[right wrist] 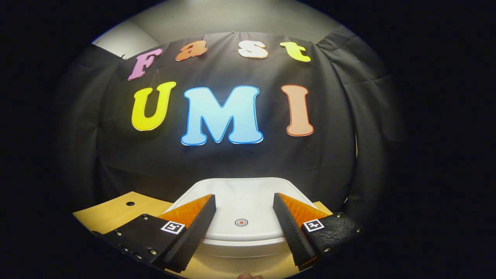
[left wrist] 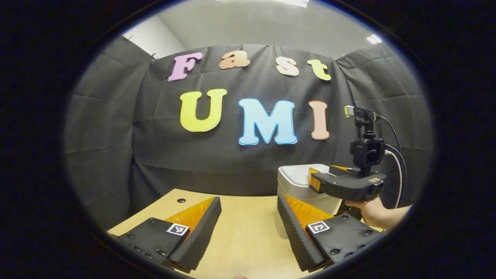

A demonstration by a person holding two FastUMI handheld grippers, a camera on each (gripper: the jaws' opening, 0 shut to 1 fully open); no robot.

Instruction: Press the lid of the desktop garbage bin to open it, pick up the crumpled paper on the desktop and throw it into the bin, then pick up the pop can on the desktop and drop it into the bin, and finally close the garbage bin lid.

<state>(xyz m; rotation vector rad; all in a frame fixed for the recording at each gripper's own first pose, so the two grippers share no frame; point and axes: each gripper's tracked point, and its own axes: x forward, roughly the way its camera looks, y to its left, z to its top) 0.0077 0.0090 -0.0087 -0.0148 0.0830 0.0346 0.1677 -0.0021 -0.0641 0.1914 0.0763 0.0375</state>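
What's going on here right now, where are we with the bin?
A person holds a gripper in each hand at a wooden table. The right gripper, open, hovers above the white bin, whose lid is down, its fingers either side of the round button mark. The left gripper is open and empty over the table, off to the side of the bin. The lid press is not yet done.

Recording booth: black cloth wall (left wrist: 232, 162), pale wooden desktop (left wrist: 248, 217) with cable hole, grey ceiling with lights.
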